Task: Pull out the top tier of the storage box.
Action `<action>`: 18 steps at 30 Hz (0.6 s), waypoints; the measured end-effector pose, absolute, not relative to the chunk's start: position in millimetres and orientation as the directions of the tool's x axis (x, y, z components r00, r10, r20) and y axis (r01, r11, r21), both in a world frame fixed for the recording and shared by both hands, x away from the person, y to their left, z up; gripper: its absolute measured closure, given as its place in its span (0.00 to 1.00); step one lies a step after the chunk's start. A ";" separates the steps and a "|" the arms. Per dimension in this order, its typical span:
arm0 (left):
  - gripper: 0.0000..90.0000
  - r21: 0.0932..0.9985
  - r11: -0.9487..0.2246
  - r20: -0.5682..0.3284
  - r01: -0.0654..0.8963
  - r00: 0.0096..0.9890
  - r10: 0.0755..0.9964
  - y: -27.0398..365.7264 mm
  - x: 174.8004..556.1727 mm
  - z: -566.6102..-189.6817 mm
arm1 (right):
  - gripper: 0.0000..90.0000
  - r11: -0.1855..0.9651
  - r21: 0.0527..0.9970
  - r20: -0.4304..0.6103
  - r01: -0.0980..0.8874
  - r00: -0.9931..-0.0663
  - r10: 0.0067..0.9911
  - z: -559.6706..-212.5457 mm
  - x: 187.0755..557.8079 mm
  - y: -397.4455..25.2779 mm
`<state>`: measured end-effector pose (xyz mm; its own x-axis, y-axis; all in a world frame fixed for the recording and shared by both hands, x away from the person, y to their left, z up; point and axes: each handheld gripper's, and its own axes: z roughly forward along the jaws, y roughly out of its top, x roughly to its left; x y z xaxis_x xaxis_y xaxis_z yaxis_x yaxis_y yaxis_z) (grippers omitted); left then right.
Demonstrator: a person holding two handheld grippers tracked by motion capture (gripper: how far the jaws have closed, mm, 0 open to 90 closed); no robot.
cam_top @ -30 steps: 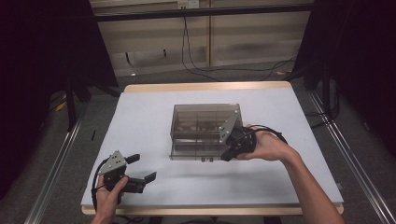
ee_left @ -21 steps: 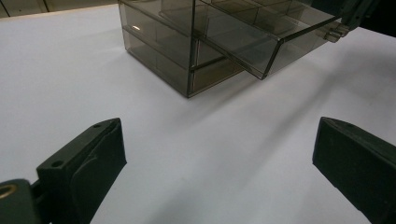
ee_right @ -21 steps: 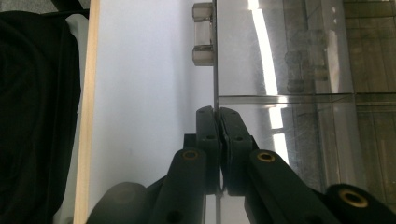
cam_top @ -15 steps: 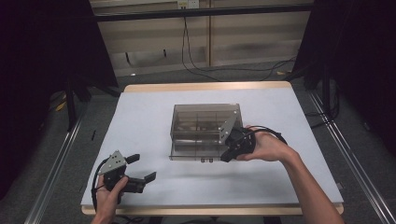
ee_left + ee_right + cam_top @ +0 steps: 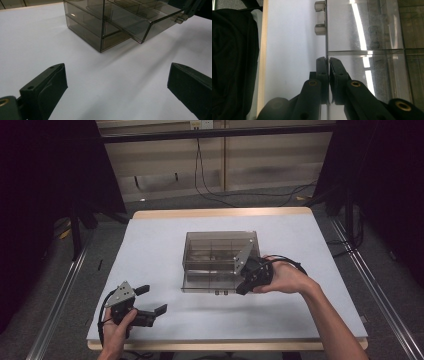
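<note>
A smoky clear drawer box (image 5: 220,250) stands mid-table, and the left gripper view shows it (image 5: 85,27) ahead. Its upper drawer (image 5: 140,25) is pulled partway out toward the person. My right gripper (image 5: 241,289) is at the drawer's right front corner. The right gripper view shows its jaws (image 5: 327,60) shut on the thin edge of the drawer's front panel (image 5: 362,32), just beyond the small clear handle (image 5: 320,18). My left gripper (image 5: 151,300) rests near the table's front left, open (image 5: 117,68), with nothing between its jaws and well short of the box.
The white table top (image 5: 160,250) has a wooden rim (image 5: 220,213). A cable (image 5: 292,265) loops by the right hand. Metal rails (image 5: 60,300) run along both sides of the table, and dark curtains stand beyond them.
</note>
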<state>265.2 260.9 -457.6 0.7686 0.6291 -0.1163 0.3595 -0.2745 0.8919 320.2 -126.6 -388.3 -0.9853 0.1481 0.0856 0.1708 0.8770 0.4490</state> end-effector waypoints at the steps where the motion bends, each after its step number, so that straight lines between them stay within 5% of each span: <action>1: 0.03 0.890 -0.274 -0.119 0.363 0.768 0.629 261.0 265.0 -457.5 | 0.94 0.876 0.451 0.087 0.170 -0.985 0.146 -388.1 320.6 -126.8; 18: 0.03 0.889 -0.280 -0.112 0.362 0.766 0.633 260.5 265.4 -458.0 | 0.56 0.763 0.617 0.011 0.193 -0.972 0.236 -369.8 317.3 -142.1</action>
